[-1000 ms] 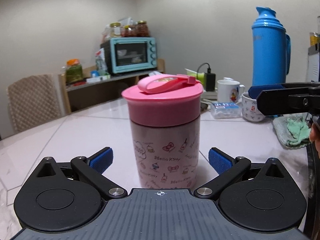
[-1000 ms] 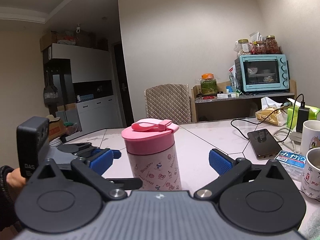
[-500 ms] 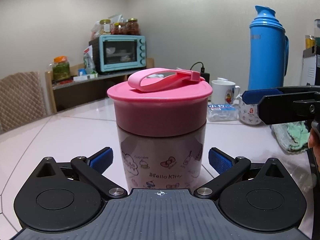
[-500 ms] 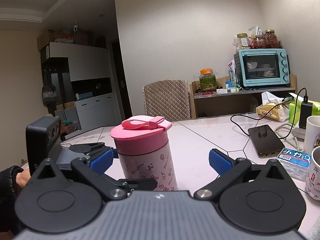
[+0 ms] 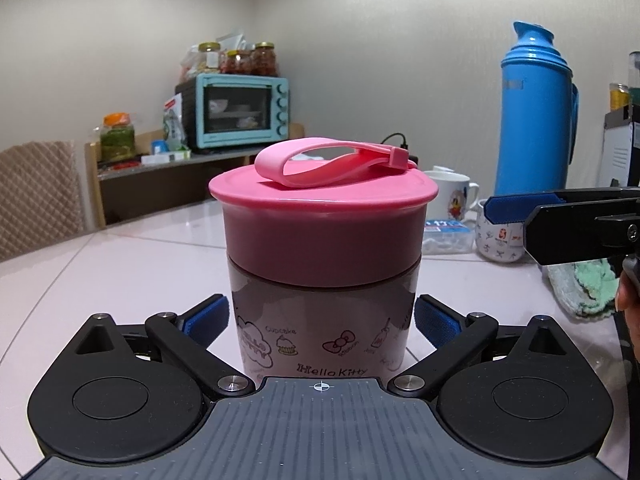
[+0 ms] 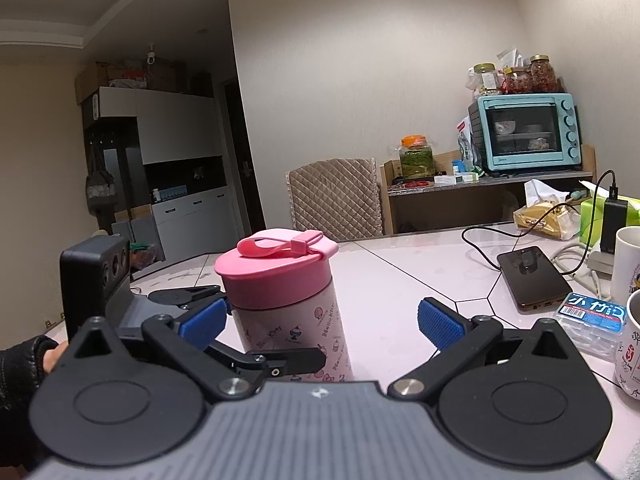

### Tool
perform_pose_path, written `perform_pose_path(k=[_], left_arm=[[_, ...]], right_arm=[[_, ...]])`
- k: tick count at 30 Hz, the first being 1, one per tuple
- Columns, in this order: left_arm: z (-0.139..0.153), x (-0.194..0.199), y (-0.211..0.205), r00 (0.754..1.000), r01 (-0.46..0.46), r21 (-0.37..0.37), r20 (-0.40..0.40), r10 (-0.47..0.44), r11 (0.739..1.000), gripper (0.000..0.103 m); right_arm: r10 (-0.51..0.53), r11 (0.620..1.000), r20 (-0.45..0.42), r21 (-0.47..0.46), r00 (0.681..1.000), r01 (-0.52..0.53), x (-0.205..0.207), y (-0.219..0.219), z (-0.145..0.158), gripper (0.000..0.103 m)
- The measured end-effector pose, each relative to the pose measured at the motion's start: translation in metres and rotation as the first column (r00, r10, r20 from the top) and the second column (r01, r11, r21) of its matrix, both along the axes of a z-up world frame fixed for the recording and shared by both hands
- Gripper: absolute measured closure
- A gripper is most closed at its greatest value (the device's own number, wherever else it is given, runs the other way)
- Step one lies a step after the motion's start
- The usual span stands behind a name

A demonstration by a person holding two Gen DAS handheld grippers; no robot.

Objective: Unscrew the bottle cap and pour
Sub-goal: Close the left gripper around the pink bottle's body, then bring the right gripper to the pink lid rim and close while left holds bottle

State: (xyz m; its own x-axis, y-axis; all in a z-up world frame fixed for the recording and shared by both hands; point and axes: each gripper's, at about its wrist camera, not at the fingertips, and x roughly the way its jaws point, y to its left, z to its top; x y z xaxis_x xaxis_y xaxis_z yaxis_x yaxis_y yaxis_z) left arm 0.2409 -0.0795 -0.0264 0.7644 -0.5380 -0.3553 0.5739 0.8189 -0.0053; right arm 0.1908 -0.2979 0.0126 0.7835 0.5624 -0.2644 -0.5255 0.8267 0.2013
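Observation:
A Hello Kitty bottle (image 5: pixel 320 344) with a pink screw cap (image 5: pixel 322 220) and a pink strap loop stands upright on the pale table. My left gripper (image 5: pixel 320 320) is open, its blue pads on either side of the bottle body, close to it; contact is not clear. In the right wrist view the bottle (image 6: pixel 292 328) stands left of centre with its cap (image 6: pixel 276 276) on. My right gripper (image 6: pixel 320 320) is open and empty; the bottle is just inside its left pad. The left gripper (image 6: pixel 224 328) shows around the bottle's base.
A blue thermos (image 5: pixel 534 116), white mugs (image 5: pixel 452 196), a small plastic box (image 6: pixel 592 320) and a green cloth (image 5: pixel 584 288) are at the right. A phone (image 6: pixel 532 276) on a cable lies on the table (image 6: pixel 400 280). A chair (image 6: pixel 334 196) and a shelf with an oven (image 6: pixel 526 136) are behind.
My left gripper has moved forward, so the bottle now sits between its pads. The right gripper has drifted closer, with the bottle shifting left in its view.

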Motion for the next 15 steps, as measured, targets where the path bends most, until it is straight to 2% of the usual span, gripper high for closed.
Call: perform_pose_path(k=[1, 15], left_arm=[[0.0002, 0.0002, 0.0, 1.0, 0.004, -0.002, -0.002, -0.004, 1.0, 0.012], [0.0012, 0.001, -0.0023, 1.0, 0.004, 0.003, -0.01, -0.004, 1.0, 0.013]], right_arm=[[0.0, 1.0, -0.001, 0.0, 1.0, 0.0, 0.0003, 0.0001, -0.0004, 0.0], [0.001, 1.0, -0.004, 0.005, 1.0, -0.001, 0.0019, 0.0008, -0.0013, 0.0]])
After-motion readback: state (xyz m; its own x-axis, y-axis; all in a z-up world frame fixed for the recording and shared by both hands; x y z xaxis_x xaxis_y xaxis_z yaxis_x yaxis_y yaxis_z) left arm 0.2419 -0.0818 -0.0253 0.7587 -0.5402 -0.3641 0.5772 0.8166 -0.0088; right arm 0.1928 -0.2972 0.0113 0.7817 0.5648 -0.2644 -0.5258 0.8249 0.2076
